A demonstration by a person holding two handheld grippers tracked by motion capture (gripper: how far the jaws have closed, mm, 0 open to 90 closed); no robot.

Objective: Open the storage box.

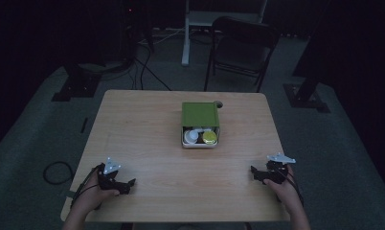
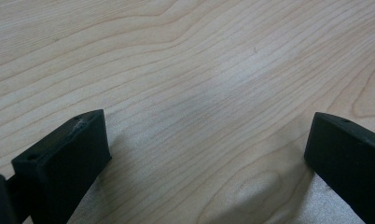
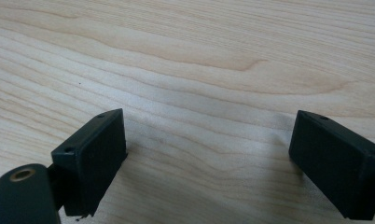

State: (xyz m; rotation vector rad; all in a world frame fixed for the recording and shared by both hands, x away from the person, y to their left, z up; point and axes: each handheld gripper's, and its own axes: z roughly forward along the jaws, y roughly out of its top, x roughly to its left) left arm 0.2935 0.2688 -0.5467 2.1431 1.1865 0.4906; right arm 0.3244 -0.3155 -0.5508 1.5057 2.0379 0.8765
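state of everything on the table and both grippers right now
green box: upright mid-table, lid partly slid back, near end uncovered
white cup: inside the box
yellow lid: inside the box, beside the cup
left gripper: open, nothing between the jaws
right gripper: open, nothing between the jaws

Green box (image 1: 200, 115) frame centre, lid half open; left gripper (image 1: 126, 184) lower left, right gripper (image 1: 255, 173) lower right, both on wooden table (image 1: 142, 139).

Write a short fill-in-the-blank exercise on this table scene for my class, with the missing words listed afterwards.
1. The box in the middle of the table has a ____ lid.
2. The left tongs have their jaws ____.
3. Between the jaws of the right tongs lies only bare ____.

Missing words: green; open; wood
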